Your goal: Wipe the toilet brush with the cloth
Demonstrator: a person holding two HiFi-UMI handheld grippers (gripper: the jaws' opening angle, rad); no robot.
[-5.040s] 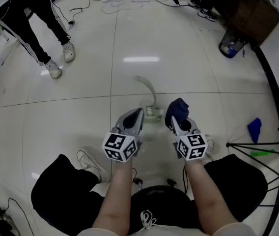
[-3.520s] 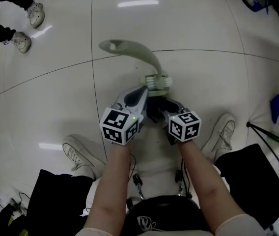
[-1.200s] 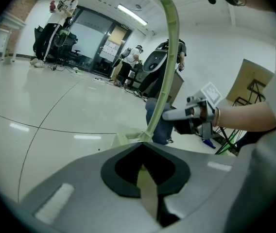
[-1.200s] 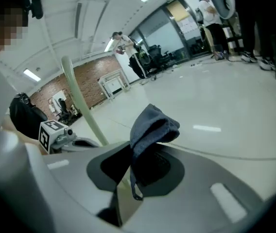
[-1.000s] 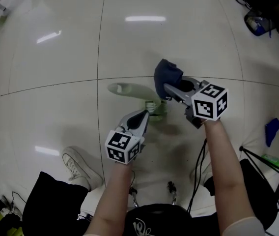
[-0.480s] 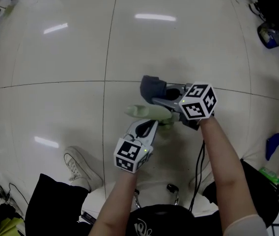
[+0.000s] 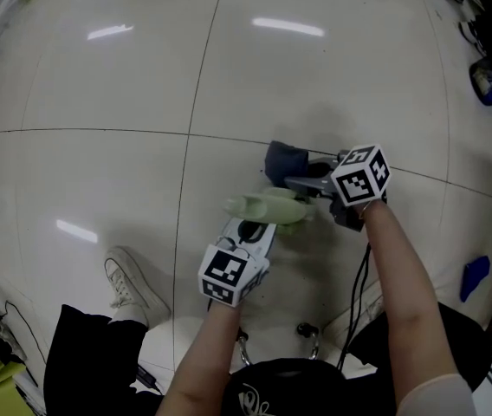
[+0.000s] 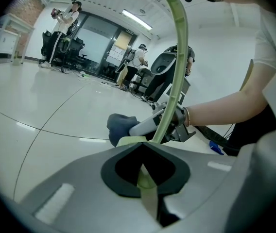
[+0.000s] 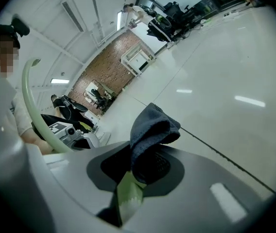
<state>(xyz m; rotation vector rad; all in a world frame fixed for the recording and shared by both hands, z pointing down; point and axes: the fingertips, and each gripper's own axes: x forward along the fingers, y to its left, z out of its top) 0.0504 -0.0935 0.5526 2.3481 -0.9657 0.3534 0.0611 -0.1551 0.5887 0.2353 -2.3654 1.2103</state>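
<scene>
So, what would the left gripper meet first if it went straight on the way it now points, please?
Most likely the dark blue cloth in the right gripper, just ahead beside the toilet brush that the left gripper holds; depth is unclear.

We're in a big open workroom, more lab or office than anyone's home. A glossy pale tiled floor [image 7: 99, 76] runs wide and bare. Strip lights [image 8: 137, 19] hang overhead, office chairs [image 8: 55, 45] cluster by a glass partition [image 8: 96, 42], a brick wall [image 9: 104, 72] closes the far end, and people [image 8: 138, 57] stand about.
</scene>
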